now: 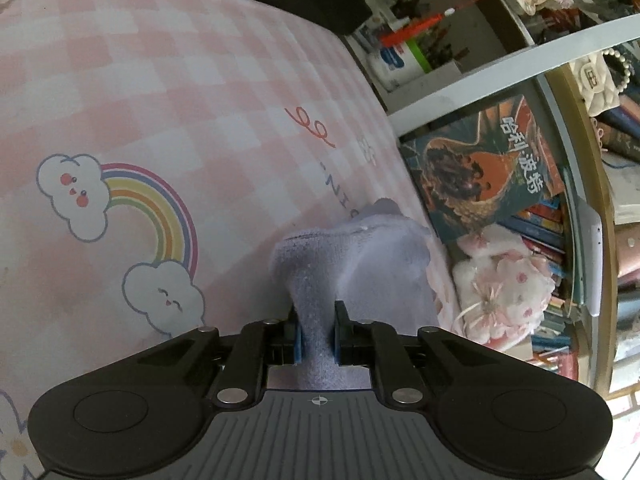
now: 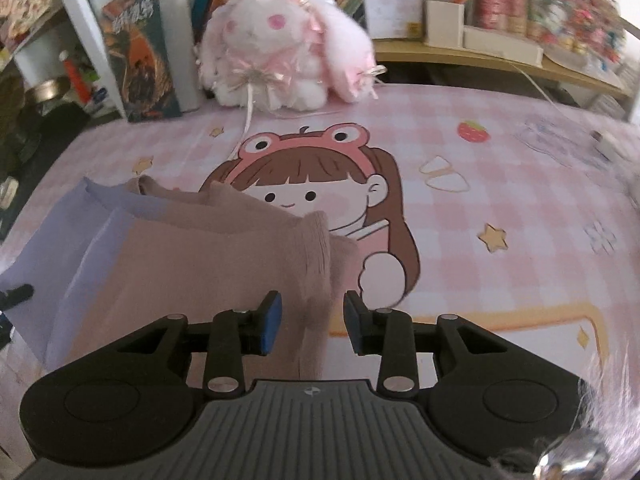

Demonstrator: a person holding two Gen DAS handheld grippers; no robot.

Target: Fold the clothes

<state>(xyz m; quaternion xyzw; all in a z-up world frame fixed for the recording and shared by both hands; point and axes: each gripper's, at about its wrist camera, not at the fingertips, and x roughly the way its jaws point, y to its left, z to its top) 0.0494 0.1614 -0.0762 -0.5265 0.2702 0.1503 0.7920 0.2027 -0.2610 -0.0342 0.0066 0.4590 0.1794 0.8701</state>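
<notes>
Pale lilac knit of a sock (image 1: 320, 280) is pinched between the blue pads of the left tongs (image 1: 317, 334), and its bunched end spreads out just above the pink checked mat (image 1: 160, 92) that covers the table. The right tongs (image 2: 313, 322) stand partly open, their pads not pressing on anything, with the ribbed cuff of a beige-pink garment (image 2: 224, 256) lying on the mat between and before them. A pink plush toy (image 2: 280, 44) sits at the far edge, beside a book (image 2: 140, 52).
</notes>
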